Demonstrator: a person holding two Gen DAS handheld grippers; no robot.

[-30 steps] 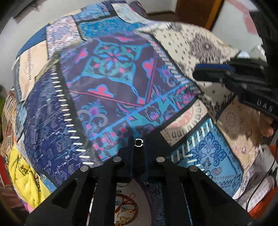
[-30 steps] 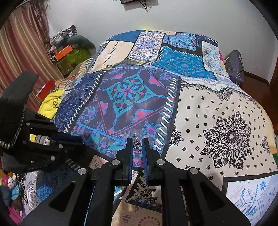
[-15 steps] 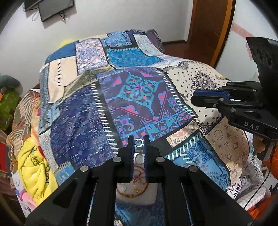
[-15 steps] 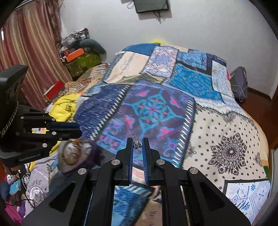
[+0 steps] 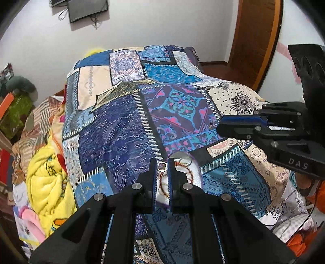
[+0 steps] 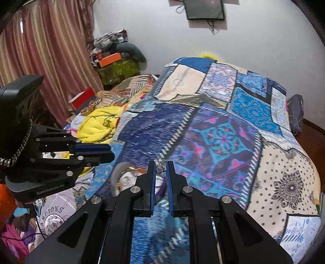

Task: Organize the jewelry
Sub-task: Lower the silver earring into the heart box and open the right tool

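My left gripper is shut on a small silver ring held at its tips, above a white jewelry dish with red and gold bangles. My right gripper is shut on a small silver dangling earring. The same dish lies low left of it in the right wrist view. Each gripper shows in the other's view: the right one at the right, the left one at the left. Both hover over the patchwork bedspread.
A yellow blanket and piled clothes lie along the bed's left side. A wooden door stands at the back right. A wall screen hangs behind the bed. A curtain and cluttered boxes are at the far left.
Both grippers have lifted up and back from the bedspread, each still holding its small piece. The jewelry dish has come into view beneath them.
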